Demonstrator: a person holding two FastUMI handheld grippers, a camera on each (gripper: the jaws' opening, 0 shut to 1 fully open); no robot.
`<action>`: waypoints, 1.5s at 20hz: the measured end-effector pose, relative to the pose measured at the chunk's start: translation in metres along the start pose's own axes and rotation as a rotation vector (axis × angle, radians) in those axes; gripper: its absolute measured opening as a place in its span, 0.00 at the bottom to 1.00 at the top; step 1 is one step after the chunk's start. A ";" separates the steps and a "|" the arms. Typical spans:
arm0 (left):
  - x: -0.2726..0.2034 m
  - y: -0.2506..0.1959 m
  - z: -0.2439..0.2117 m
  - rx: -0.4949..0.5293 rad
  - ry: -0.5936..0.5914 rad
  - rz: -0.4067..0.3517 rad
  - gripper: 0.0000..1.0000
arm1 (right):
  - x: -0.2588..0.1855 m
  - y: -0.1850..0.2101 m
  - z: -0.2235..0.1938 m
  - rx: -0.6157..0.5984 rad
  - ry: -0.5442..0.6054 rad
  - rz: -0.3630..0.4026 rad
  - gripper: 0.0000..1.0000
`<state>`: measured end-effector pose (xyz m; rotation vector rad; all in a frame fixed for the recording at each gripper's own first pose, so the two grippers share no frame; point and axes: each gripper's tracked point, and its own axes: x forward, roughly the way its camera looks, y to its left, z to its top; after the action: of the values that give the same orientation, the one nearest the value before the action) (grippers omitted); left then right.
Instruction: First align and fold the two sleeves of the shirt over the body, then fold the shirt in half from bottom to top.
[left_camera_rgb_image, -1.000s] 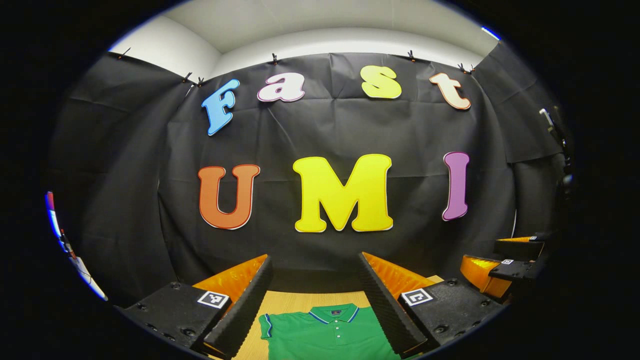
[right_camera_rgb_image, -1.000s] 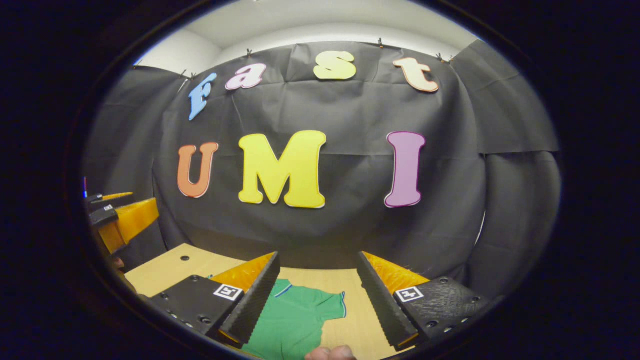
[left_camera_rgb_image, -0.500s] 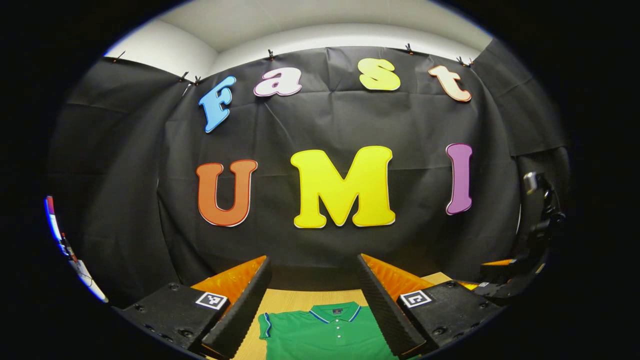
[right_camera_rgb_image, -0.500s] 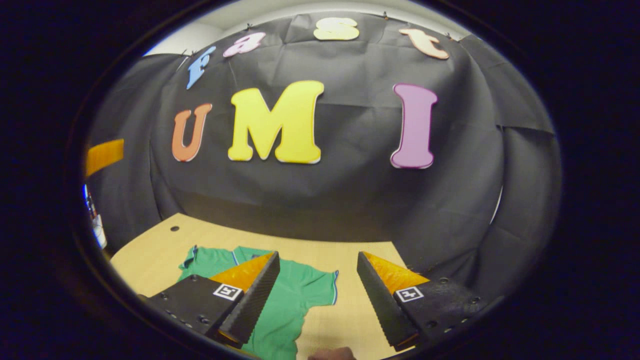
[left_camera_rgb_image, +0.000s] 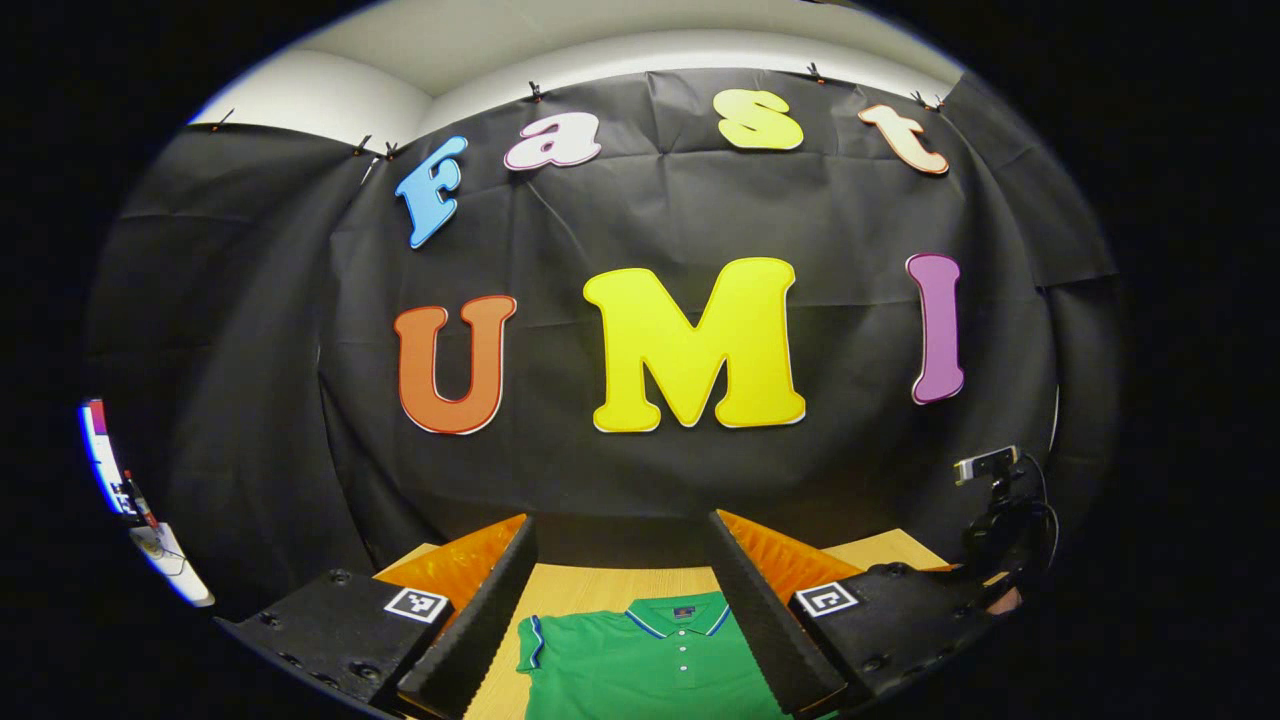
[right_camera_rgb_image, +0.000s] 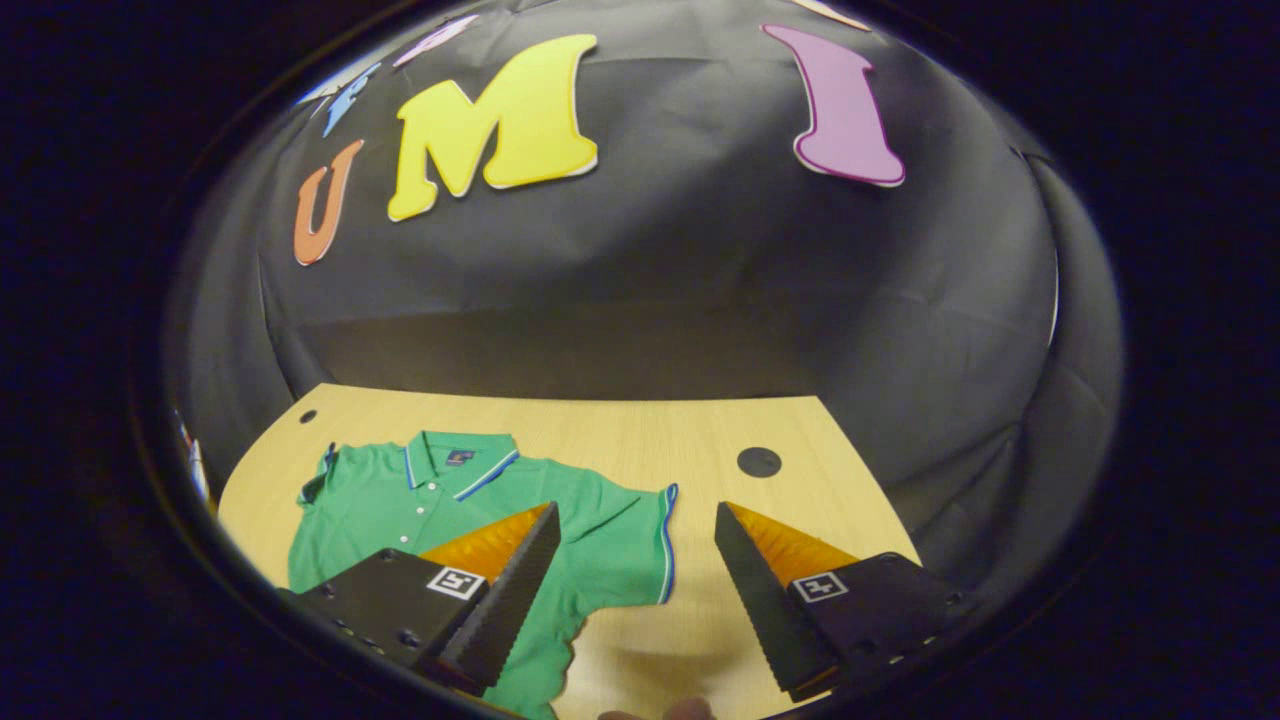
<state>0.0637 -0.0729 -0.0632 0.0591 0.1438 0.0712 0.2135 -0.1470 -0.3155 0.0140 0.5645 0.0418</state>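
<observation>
A green polo shirt (right_camera_rgb_image: 420, 500) with blue-trimmed collar and cuffs lies flat, front up, on the wooden table (right_camera_rgb_image: 620, 430). One short sleeve (right_camera_rgb_image: 635, 540) spreads out sideways. My right gripper (right_camera_rgb_image: 636, 512) hovers open above that sleeve's cuff, and its left finger overlaps the shirt's body in the right gripper view. My left gripper (left_camera_rgb_image: 620, 520) is open too, held above the near side of the table. The shirt's collar and button placket (left_camera_rgb_image: 660, 655) show between its fingers, farther off.
The table (left_camera_rgb_image: 590, 585) ends at the black cloth wall behind. It has a dark round hole (right_camera_rgb_image: 759, 461) to the right of the shirt and a smaller one (right_camera_rgb_image: 307, 415) at the far left. Black hardware with a cable (left_camera_rgb_image: 995, 500) sits at the right edge.
The right gripper has tipped down toward the table, so the whole upper shirt and sleeve have come into its view. The left gripper has tilted down slightly. Both stay open.
</observation>
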 end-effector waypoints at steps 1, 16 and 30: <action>0.002 0.001 -0.001 0.009 0.006 0.011 1.00 | 0.014 -0.002 -0.009 -0.010 0.022 0.005 0.95; 0.011 -0.010 -0.036 0.069 0.103 0.036 1.00 | 0.096 -0.019 -0.080 0.050 0.218 0.029 0.34; 0.010 0.012 -0.043 0.011 0.114 0.038 1.00 | 0.055 0.026 -0.011 0.054 0.131 0.048 0.00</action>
<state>0.0667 -0.0579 -0.1064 0.0691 0.2571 0.1117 0.2527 -0.1185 -0.3535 0.0776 0.6957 0.0748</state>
